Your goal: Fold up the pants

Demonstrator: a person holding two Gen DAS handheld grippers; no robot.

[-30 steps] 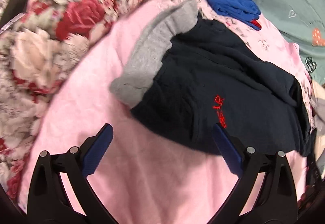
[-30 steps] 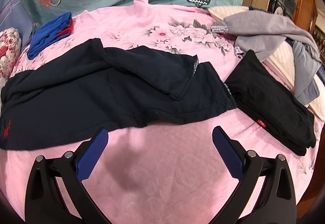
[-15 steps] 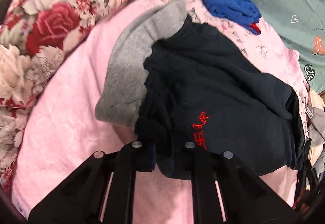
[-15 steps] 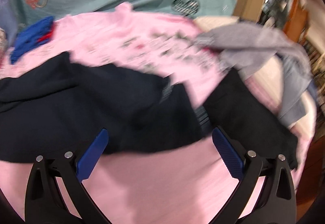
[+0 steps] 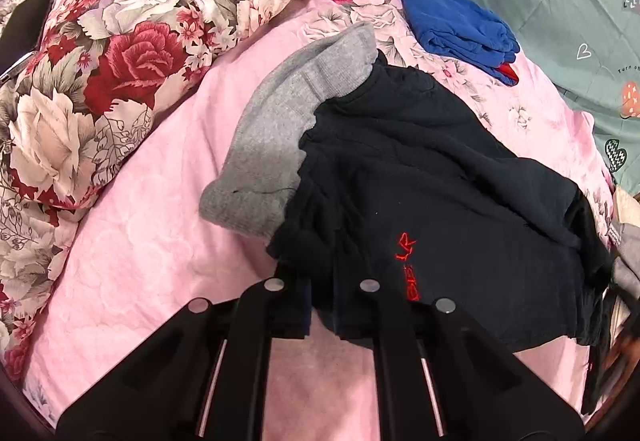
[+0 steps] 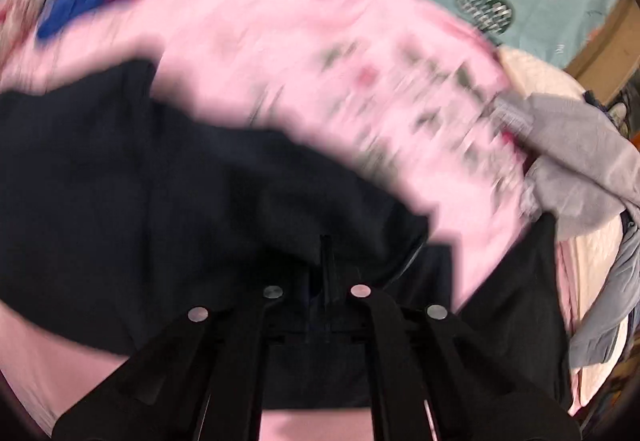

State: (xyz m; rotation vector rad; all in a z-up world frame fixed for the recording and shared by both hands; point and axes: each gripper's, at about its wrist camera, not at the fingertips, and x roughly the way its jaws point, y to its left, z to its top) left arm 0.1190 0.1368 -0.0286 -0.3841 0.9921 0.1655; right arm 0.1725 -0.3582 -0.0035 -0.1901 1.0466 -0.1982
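Note:
Dark navy pants with red lettering and a grey waistband lie on a pink bedspread. My left gripper is shut on the near waist edge of the pants, bunching the cloth. In the blurred right wrist view the same pants spread across the bed, and my right gripper is shut on their near leg end.
A floral pillow lies at the left. Folded blue cloth sits at the back by a teal sheet. Another black garment and a grey garment lie at the right of the bed.
Both grippers went from open to shut on the pants. The left closed first at the waist; the right moved in and closed on the leg end, its view now blurred.

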